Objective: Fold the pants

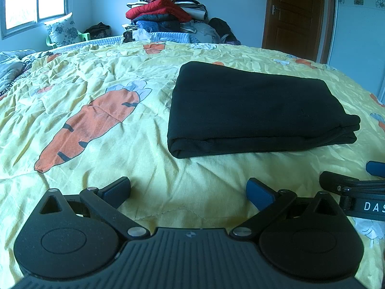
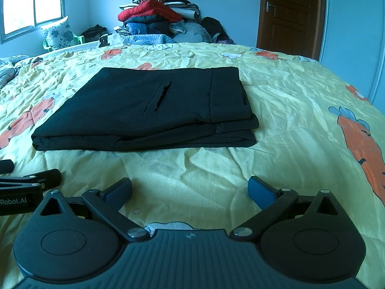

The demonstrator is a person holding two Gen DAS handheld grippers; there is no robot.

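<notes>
Two grippers, both spread wide, neither holding anything. Left wrist view: left gripper (image 1: 189, 191) low in frame over the yellow bedspread (image 1: 96, 77); black pants (image 1: 255, 110) lie right of centre as a stacked rectangle. Other gripper at the right edge reads "DAS", cut off.

Right wrist view: right gripper (image 2: 190, 190) at the bottom, pants (image 2: 149, 110) centre-left, pocket slit up, layers slightly offset at the right. Fold looks finished; if tidying, square that edge. Lower left lettering: "Robot.AI".

Bedroom: bed (image 1: 96, 77), clothes pile (image 1: 163, 12)
</notes>
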